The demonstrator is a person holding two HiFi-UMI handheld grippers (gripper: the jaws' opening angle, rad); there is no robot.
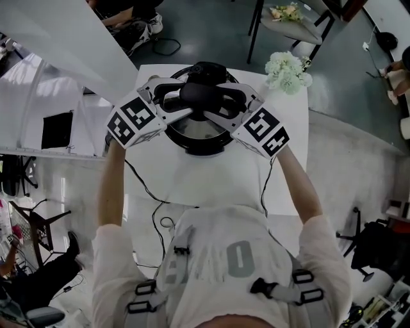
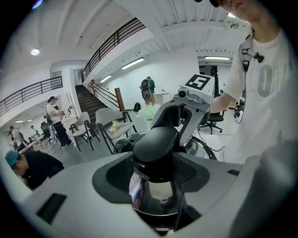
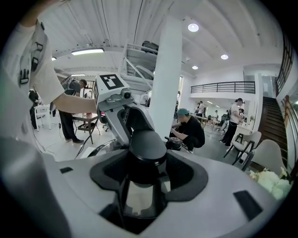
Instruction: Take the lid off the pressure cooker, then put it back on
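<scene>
So the left gripper (image 1: 181,97) and right gripper (image 1: 224,100) both pinch the lid knob (image 1: 204,94) atop the pressure cooker (image 1: 200,145); next is probably an even lift.

Head view. Table (image 1: 218,186) at frame centre. Pressure cooker (image 1: 206,148) stands on the table's upper half, with the lid (image 1: 195,130) seated on it. Lid knob (image 1: 204,94) is at lid centre, between the jaws of both grippers. Left gripper (image 1: 184,96) comes in from frame left and right gripper (image 1: 224,97) from frame right, facing each other across the knob.

Flower bunch (image 1: 288,70) sits on the table's upper right corner, right of the cooker. Chair (image 1: 301,29) stands beyond it at upper right, with a second bunch (image 1: 285,11) on its seat. Cable (image 1: 146,190) runs along the table's left edge.
</scene>
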